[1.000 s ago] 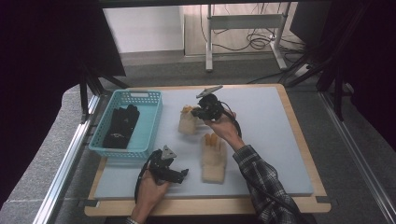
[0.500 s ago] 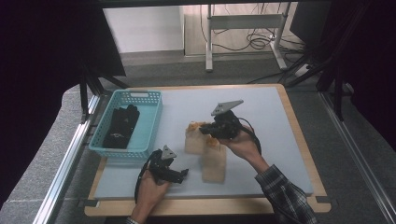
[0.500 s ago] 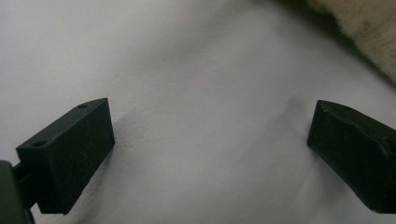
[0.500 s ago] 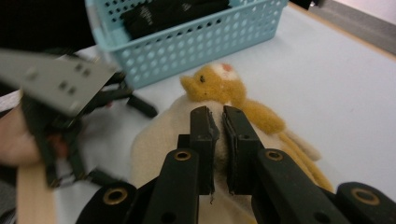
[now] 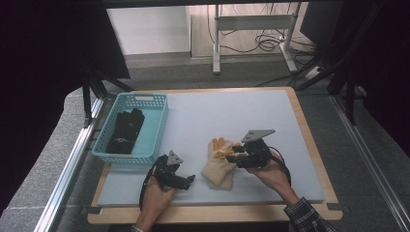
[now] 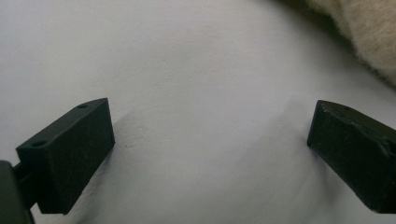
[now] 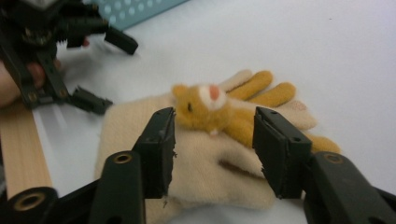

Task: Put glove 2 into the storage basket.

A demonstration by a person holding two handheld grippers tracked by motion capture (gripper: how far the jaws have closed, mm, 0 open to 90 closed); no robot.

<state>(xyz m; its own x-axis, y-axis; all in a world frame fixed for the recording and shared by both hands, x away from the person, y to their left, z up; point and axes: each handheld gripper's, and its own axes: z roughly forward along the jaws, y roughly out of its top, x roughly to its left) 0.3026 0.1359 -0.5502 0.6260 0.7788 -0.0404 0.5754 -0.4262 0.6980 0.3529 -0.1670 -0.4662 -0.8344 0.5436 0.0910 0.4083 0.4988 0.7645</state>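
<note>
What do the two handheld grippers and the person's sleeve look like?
Both are black, skeletal tools. The left gripper carries a small grey three-cornered plate and trails a black cable. The right gripper has a larger grey triangular plate on top and a looping black cable. Their tongs end in blocky black rectangular pads with small screw holes. The sleeve at the right wrist is dark plaid.

We seem to be in a lab or test room: a wooden-edged work board [image 5: 309,130] sits inside a metal frame of aluminium rails [image 5: 67,169] with dark curtains [image 5: 43,63] around, and loose cables [image 5: 261,41] lie beneath a bare metal stand [image 5: 251,24] behind
</note>
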